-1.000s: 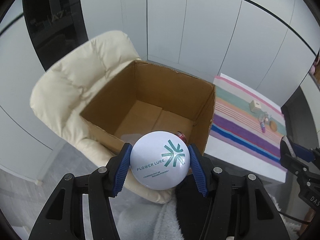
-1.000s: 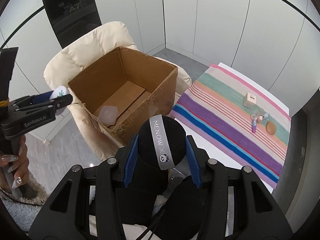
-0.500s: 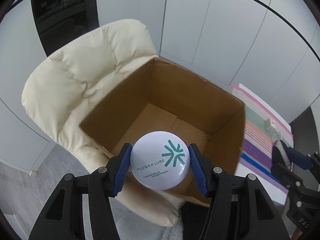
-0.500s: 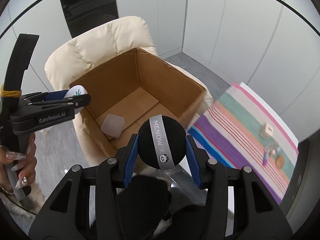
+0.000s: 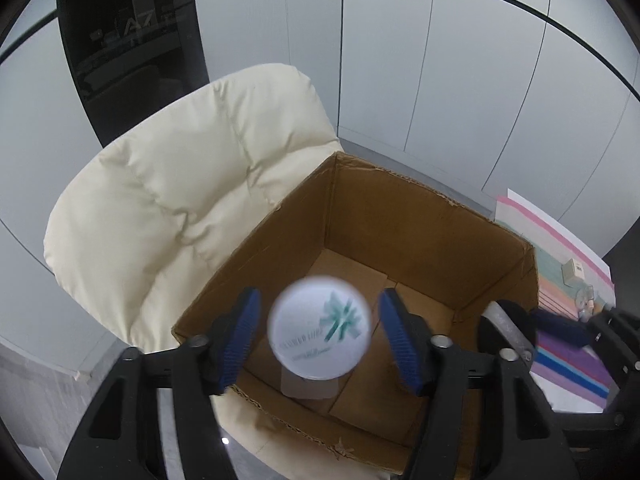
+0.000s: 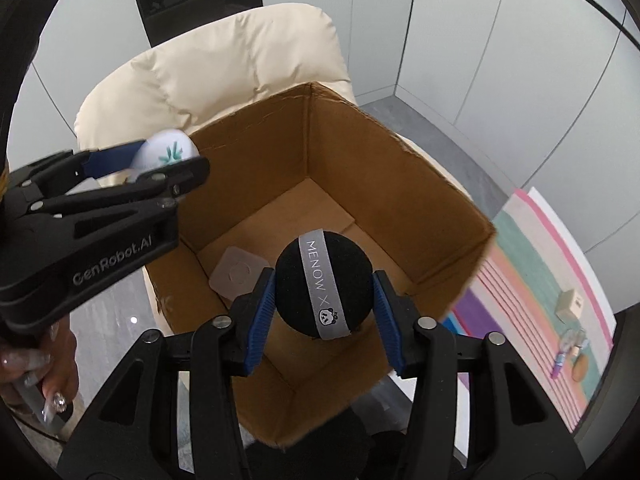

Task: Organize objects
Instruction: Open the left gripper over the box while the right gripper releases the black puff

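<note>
An open cardboard box (image 5: 424, 216) (image 6: 360, 152) stands on a cream padded chair. My left gripper (image 5: 318, 338) is open above the box; the white round "Flower Lure" compact (image 5: 319, 338) is blurred between its spread blue pads (image 5: 240, 332), touching neither. It also shows in the right wrist view (image 6: 166, 154). My right gripper (image 6: 324, 292) is shut on a black puff (image 6: 324, 288) with a grey "MENOW" ribbon, held over the box's near side. A pale flat case (image 6: 238, 274) lies on the box floor.
The cream chair (image 5: 180, 208) surrounds the box. A striped cloth (image 6: 552, 292) on a table at the right carries a small beige box (image 6: 570, 304) and a few small cosmetic items (image 6: 572, 354). White wall panels stand behind.
My left gripper has opened and let go of the white compact, which is now loose and blurred over the box. Both grippers have moved in over the box.
</note>
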